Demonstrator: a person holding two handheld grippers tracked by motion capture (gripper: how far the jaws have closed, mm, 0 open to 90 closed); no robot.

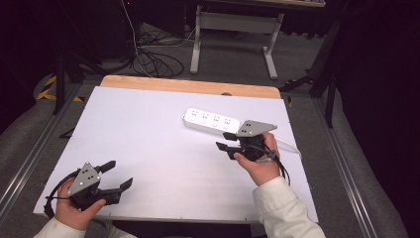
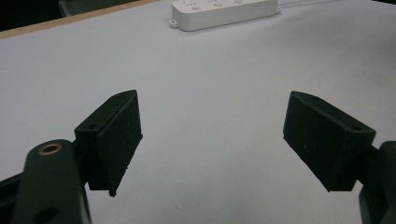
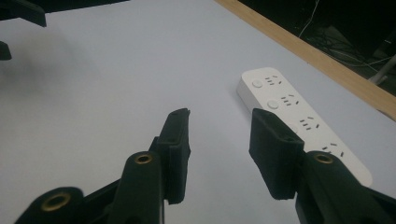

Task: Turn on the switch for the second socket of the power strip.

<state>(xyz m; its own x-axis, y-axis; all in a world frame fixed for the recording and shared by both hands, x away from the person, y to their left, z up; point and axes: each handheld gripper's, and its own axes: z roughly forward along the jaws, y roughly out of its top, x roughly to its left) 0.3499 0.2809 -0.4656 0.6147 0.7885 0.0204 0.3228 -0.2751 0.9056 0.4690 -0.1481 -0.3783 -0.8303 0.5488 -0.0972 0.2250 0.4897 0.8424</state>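
White power strip [image 1: 212, 121] lies flat on the white table [image 1: 148, 148], far right of centre, its long axis running left-right and slanting a little nearer toward the right end. Four socket groups face up, each with a small round button beside it. A white cord [image 1: 289, 145] leaves the right end and passes behind the right hand.

Right gripper [image 1: 226, 140] hovers just near of the strip's right end, jaws parted with a moderate gap, nothing between them. In the right gripper view the strip [image 3: 299, 121] sits just beyond and to the right of the jaws; contact not evident.

Left gripper [image 1: 118, 174] is at the near left corner, well apart from the strip, jaws spread wide and empty. Its own view looks across bare table to the strip [image 2: 224, 11] at the far edge.

Handling, as judged: rigid plastic shell, light to moderate weight, not fragile. The smooth glossy casing is likely to slip under hard jaws. It is long and flat, so a grip at one end would let it swing or droop. Best hold looks to be across the narrow width near the middle, jaws on the two long side walls, clear of the buttons. The cord will drag and may twist the body when lifted. A small mounting tab shows at the left end, too small to hold.
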